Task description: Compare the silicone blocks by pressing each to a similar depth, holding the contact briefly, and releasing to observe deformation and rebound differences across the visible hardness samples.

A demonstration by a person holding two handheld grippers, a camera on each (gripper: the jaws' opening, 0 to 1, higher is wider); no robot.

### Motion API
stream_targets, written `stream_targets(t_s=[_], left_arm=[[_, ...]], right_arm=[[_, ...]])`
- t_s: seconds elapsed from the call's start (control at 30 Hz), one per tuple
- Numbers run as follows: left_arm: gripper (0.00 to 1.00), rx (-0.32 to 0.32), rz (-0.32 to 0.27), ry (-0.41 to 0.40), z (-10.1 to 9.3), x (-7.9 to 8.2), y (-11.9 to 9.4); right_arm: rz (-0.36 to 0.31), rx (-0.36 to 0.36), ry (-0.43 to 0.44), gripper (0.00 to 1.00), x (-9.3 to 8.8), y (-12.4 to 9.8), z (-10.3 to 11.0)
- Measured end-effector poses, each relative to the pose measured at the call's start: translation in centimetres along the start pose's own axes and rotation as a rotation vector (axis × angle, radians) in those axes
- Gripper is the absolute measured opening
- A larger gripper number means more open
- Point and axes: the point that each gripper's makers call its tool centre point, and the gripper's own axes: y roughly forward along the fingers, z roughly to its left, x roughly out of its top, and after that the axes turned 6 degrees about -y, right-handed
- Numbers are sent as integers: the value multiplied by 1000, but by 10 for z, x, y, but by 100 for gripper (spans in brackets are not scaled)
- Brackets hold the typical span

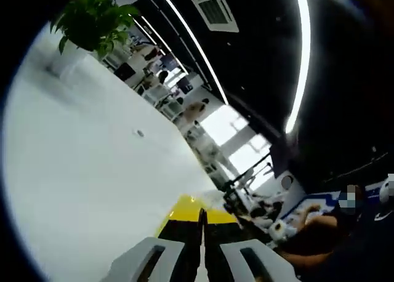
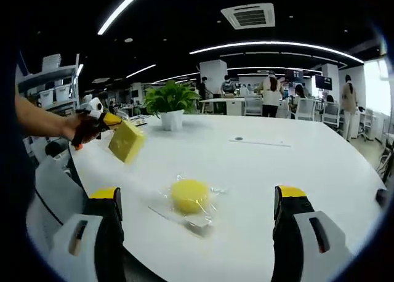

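Note:
A round yellow silicone block [image 2: 189, 196] lies on a clear plastic wrapper on the white table [image 2: 295, 165], between the wide-apart jaws of my open right gripper [image 2: 200, 193], which hovers close to it without touching. At the left of the right gripper view, a hand holds my left gripper [image 2: 101, 119] above the table, shut on a square yellow silicone block [image 2: 126, 141]. In the left gripper view the left gripper [image 1: 202, 217] has its jaws closed together, with the yellow block [image 1: 184, 209] showing behind their tips.
A potted green plant [image 2: 169, 103] [image 1: 95, 17] stands at the table's far side. A small round fitting [image 2: 239, 138] is set in the tabletop beside a thin strip. Desks, shelves and several people fill the office behind.

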Motion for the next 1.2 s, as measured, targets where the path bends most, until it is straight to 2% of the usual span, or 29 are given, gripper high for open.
stream_targets(t_s=[0.1, 0.3, 0.4, 0.5, 0.57, 0.63, 0.7, 0.73, 0.77, 0.8, 0.83, 0.9, 1.1, 1.2], left_arm=[[0, 16, 4, -8, 9, -2, 1], [0, 51, 5, -78, 31, -10, 1], [0, 79, 16, -79, 42, -13, 1], [0, 83, -15, -137, 50, -8, 1], [0, 105, -21, -118, 59, -6, 3], [0, 162, -1, -43, 73, -6, 3], [0, 249, 21, 47, 88, -7, 0], [0, 245, 34, 144, 87, -7, 1], [0, 260, 34, 197, 90, -6, 0], [0, 305, 48, 223, 95, -6, -2], [0, 292, 59, 247, 94, -7, -1], [0, 346, 81, 328, 105, -6, -2], [0, 400, 145, 460, 126, -11, -3], [0, 382, 145, 424, 129, -11, -3]], right_arm=[[-1, 6, 1, 96, 0, 0, 1], [4, 4, 17, 96, -3, 0, 2], [4, 5, 27, 96, -3, 0, 4], [10, 8, 23, 96, -6, 0, 4], [15, 9, 24, 96, -6, 0, 6], [18, 10, 30, 96, -8, 1, 7], [21, 11, 30, 96, -9, 1, 7], [21, 13, 33, 96, -9, 2, 8], [21, 14, 35, 96, -9, 2, 8], [21, 12, 31, 96, -9, 2, 9], [21, 9, 30, 96, -9, 2, 8], [20, -4, 52, 96, -12, 1, 6], [36, -28, 66, 96, -19, 2, 5], [37, -37, 68, 96, -19, 5, 6]])
